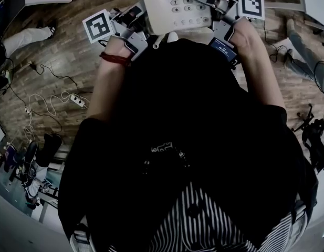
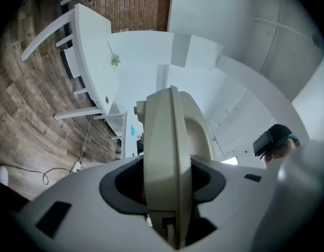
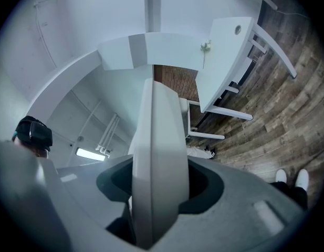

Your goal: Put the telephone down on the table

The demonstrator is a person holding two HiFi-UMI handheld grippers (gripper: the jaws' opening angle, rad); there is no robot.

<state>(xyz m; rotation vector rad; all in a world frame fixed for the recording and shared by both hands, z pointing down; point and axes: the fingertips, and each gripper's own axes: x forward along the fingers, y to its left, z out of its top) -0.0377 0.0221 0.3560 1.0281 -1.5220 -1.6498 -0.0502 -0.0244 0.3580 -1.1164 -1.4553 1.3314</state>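
A white desk telephone [image 1: 172, 7] with a grey keypad is held in the air in front of the person's chest, at the top of the head view. My left gripper [image 1: 134, 21] clamps its left edge and my right gripper [image 1: 210, 3] clamps its right edge, one finger lying across the keypad side. In the left gripper view the telephone's pale edge [image 2: 169, 140] stands upright between the jaws of the left gripper [image 2: 168, 193]. The right gripper view shows the telephone's other edge [image 3: 159, 151] filling the jaws of the right gripper [image 3: 157, 193]. No handset shows.
A white table [image 2: 96, 51] stands ahead on the wooden floor; the right gripper view also shows this table [image 3: 225, 56]. A power strip [image 1: 77, 100] with cables lies on the floor at left. Other people's legs [image 1: 309, 46] are nearby.
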